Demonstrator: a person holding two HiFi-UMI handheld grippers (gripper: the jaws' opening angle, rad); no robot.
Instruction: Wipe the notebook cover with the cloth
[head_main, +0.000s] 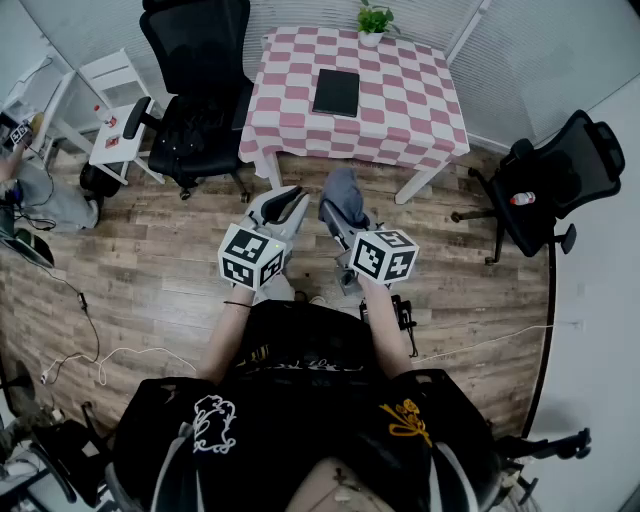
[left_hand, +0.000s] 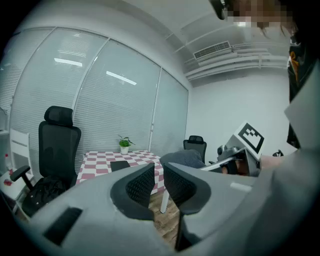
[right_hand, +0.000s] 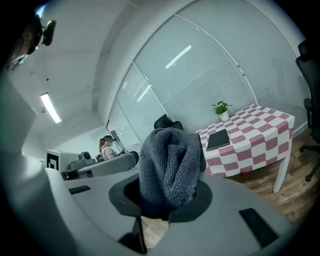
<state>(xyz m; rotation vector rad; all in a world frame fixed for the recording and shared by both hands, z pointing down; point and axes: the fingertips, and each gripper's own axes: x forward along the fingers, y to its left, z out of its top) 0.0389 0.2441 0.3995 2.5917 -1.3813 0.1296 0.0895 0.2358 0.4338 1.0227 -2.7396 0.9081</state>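
A black notebook (head_main: 336, 92) lies flat on the pink-and-white checked table (head_main: 400, 110), far ahead of both grippers; it also shows as the notebook (right_hand: 218, 140) and the notebook (left_hand: 120, 165). My right gripper (head_main: 341, 207) is shut on a bunched grey cloth (head_main: 346, 190), which fills the jaws as the cloth (right_hand: 170, 165) and stands up above them. My left gripper (head_main: 288, 203) hangs beside it over the wooden floor, jaws drawn together with nothing between them, seen close as the left gripper (left_hand: 159, 174). Both are held short of the table's near edge.
A small potted plant (head_main: 374, 20) stands at the table's far edge. A black office chair (head_main: 200, 90) is left of the table, another chair (head_main: 555, 175) at the right. A white side table (head_main: 112, 130) and floor cables (head_main: 90, 330) lie left. A person (right_hand: 106, 146) stands in the background.
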